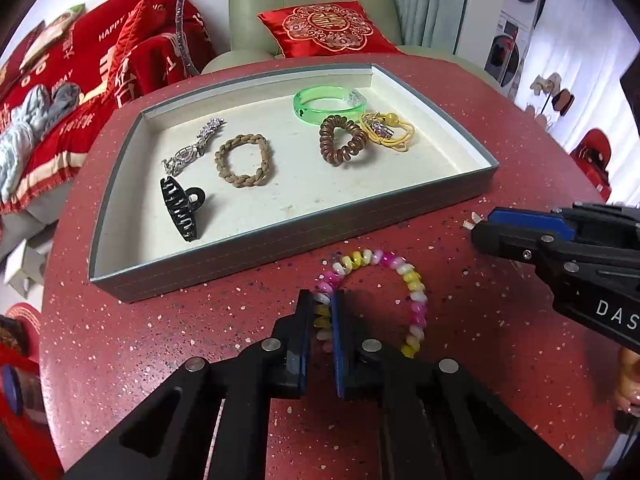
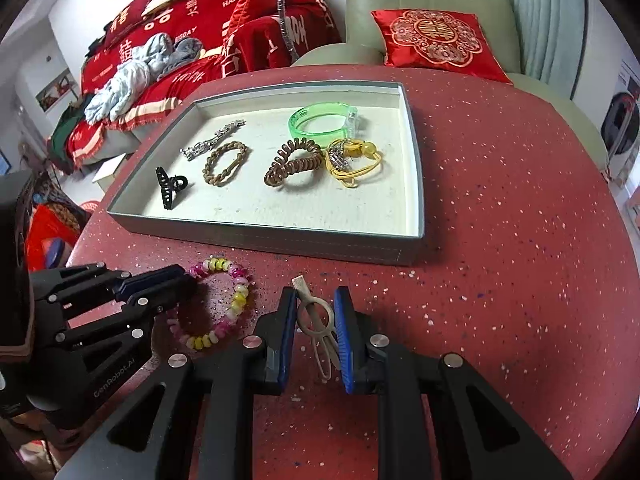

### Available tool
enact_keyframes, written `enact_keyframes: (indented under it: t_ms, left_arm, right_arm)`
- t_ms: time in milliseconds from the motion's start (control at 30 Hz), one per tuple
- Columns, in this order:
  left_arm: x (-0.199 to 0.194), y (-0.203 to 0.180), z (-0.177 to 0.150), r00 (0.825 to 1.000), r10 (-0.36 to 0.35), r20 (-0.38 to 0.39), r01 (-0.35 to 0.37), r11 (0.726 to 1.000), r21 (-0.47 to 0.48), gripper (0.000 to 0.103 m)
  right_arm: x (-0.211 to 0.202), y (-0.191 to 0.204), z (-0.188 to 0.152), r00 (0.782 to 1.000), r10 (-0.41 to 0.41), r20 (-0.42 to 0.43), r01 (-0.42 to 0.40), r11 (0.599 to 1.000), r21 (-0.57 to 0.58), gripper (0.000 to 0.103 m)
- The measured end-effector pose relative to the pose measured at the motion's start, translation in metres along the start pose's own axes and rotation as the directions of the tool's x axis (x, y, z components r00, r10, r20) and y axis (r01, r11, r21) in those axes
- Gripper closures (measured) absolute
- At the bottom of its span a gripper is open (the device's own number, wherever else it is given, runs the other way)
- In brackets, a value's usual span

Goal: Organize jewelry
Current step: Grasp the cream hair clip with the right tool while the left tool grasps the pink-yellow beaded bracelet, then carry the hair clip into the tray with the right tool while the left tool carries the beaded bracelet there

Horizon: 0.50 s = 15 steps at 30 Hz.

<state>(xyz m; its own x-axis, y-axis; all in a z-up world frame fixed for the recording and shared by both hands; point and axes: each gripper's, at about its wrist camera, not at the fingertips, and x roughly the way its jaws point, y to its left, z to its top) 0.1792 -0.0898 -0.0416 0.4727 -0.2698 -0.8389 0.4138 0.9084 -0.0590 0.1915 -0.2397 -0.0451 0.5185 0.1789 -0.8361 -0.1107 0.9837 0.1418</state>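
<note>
Grey tray (image 1: 280, 236) holds six hairpieces; left gripper (image 1: 322, 312) clamps coil tie (image 1: 416, 300); right gripper (image 2: 316, 320) straddles clip (image 2: 316, 316).

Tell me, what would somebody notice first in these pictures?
Probably the pink, yellow and white spiral bracelet on the red speckled table, pinched by the left tool. Behind it sits a grey tray of hair ties and a green bangle. The right tool straddles a beige hair clip.
</note>
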Motion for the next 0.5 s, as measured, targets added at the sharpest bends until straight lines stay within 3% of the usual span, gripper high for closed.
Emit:
enact_keyframes:
  t_ms: [500]
  left_arm:
    - [-0.035,0.026,-0.005,0.994,-0.077,0.078,0.083,0.993,-0.083,0.076]
  right_arm:
    - [-0.014,0.0,-0.007,0.999,0.029,0.016,-0.03,0.998,0.047,0.082]
